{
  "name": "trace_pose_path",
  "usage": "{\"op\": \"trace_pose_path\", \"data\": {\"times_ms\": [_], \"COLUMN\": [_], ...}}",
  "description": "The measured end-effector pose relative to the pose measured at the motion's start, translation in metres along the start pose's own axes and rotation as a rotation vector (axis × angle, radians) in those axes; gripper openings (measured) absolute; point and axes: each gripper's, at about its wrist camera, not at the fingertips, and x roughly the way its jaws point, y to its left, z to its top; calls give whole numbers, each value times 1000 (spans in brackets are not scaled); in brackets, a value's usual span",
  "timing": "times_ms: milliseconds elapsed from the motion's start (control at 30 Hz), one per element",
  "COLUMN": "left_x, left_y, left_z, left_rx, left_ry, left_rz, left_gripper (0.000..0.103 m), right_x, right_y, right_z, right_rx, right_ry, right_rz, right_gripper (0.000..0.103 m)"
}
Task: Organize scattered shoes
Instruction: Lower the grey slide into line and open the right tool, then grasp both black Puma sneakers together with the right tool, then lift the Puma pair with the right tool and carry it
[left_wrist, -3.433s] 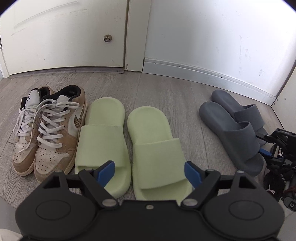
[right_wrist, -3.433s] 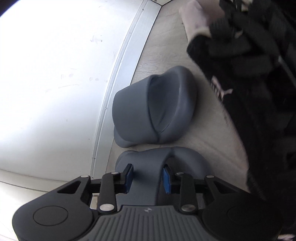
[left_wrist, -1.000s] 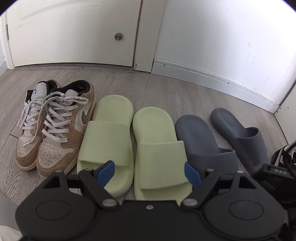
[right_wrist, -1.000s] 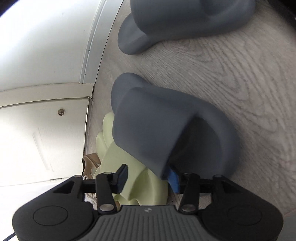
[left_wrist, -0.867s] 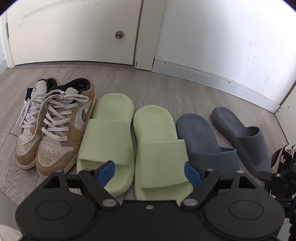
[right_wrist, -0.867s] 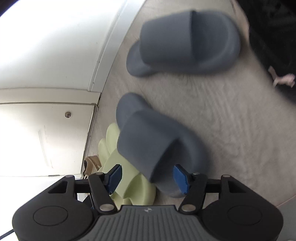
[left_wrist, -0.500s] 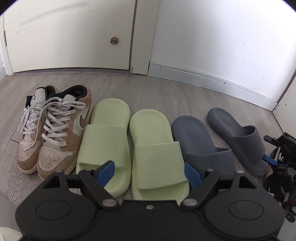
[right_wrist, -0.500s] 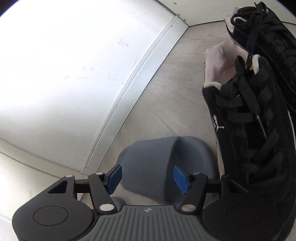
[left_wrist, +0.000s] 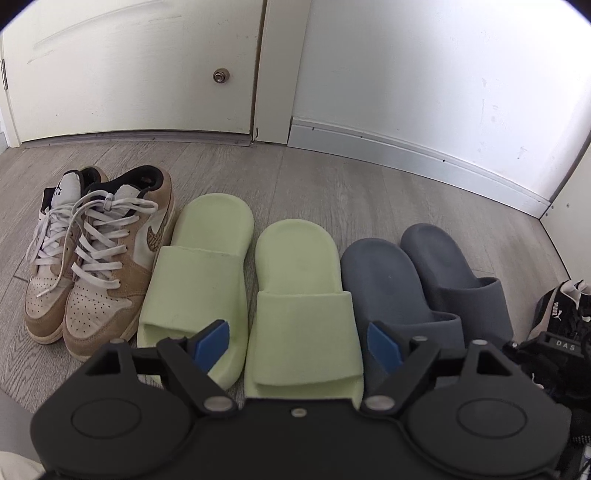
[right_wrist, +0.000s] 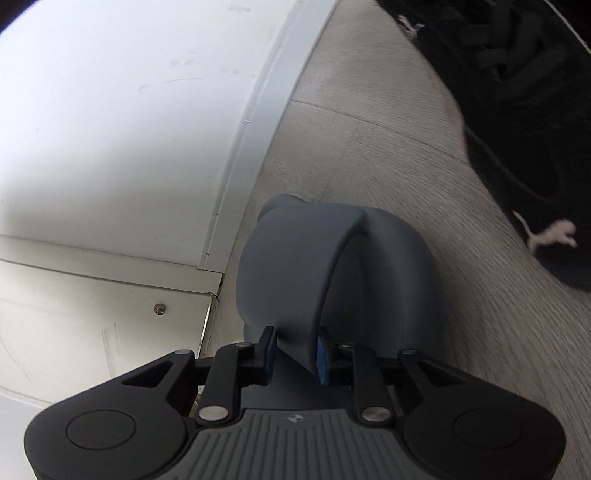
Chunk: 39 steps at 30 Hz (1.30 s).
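Left wrist view: a row of shoes lies across the middle of the frame on the grey wood floor (left_wrist: 332, 184). From left to right stand the tan and white sneakers (left_wrist: 99, 254), two pale green slides (left_wrist: 251, 291), then two grey slides side by side, the inner grey slide (left_wrist: 391, 291) just beside the outer grey slide (left_wrist: 458, 273). At the right edge sits a black Puma sneaker (left_wrist: 561, 306). A white door (left_wrist: 129, 66) with a small knob fills the upper left, a white wall (left_wrist: 443, 74) the upper right. The left gripper (left_wrist: 297, 343) hangs low over the green slides, its blue pads spread wide, holding nothing.

Right wrist view: only here does the grasp show. The right gripper (right_wrist: 293, 349) points along the floor toward the baseboard (right_wrist: 266, 103), level and low, its blue pads pinched onto the strap of the outer grey slide (right_wrist: 332, 266) at lower centre. The black Puma sneaker (right_wrist: 524, 110) blurs across the upper right, its pale cat logo visible at the right edge. The door's knob shows small at lower left.
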Motion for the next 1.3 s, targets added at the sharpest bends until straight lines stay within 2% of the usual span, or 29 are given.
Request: {"op": "trace_pose_path", "data": {"times_ms": [67, 100, 133, 167, 200, 267, 333, 433, 500, 567, 667, 733, 767, 800, 900, 967, 1100, 1233, 1300], "left_x": [1, 1, 1, 2, 2, 3, 3, 2, -1, -1, 2, 4, 5, 6, 8, 9, 5, 2, 3], "left_y": [-1, -1, -1, -1, -2, -2, -3, -7, -10, -10, -10, -10, -10, -10, -13, -15, -23, -35, -37], "left_z": [0, 0, 0, 0, 0, 1, 0, -1, 0, 0, 0, -1, -1, -2, 0, 2, 10, 17, 17], "left_rx": [-2, -3, -5, -6, -7, -9, -11, 2, 13, 13, 2, -5, -8, -11, -13, -19, 1, 28, 36], "left_ry": [1, 2, 2, 3, 3, 4, 7, 3, -7, -9, 3, 11, 15, 19, 24, 26, -2, -28, -24], "left_rz": [-2, -3, -4, -5, -6, -8, -11, -3, 5, 5, -6, -13, -17, -20, -10, -6, 0, 16, 24], "left_gripper": [83, 83, 83, 83, 83, 83, 83, 83, 83, 83, 83, 83, 83, 83, 83, 83, 83, 83, 83], "right_x": [-10, -21, -38, -55, -71, -104, -122, -119, -111, -104, -85, -63, -59, -60, -39, -32, -18, -17, -30], "right_y": [1, 4, 9, 14, 17, 27, 38, 47, 47, 38, 24, 21, 21, 22, 35, 43, 64, 75, 73], "right_z": [0, 0, 1, 3, 6, 15, 26, 55, 78, 101, 119, 119, 115, 111, 100, 87, 79, 96, 109], "right_rx": [-13, -47, -107, -158, -203, -313, -460, -651, -614, -533, -487, -557, -592, -633, -783, -846, -924, -857, -759], "right_ry": [92, 94, 58, -1, -78, -292, -457, -541, -543, -516, -438, -415, -415, -394, -261, -215, -218, -158, -235], "right_rz": [-12, -32, -68, -108, -160, -338, -489, -622, -657, -640, -605, -630, -628, -615, -519, -493, -486, -514, -493], "right_gripper": [42, 42, 42, 45, 52, 70, 73, 72, 72, 74, 82, 79, 70, 67, 66, 66, 69, 73, 73]}}
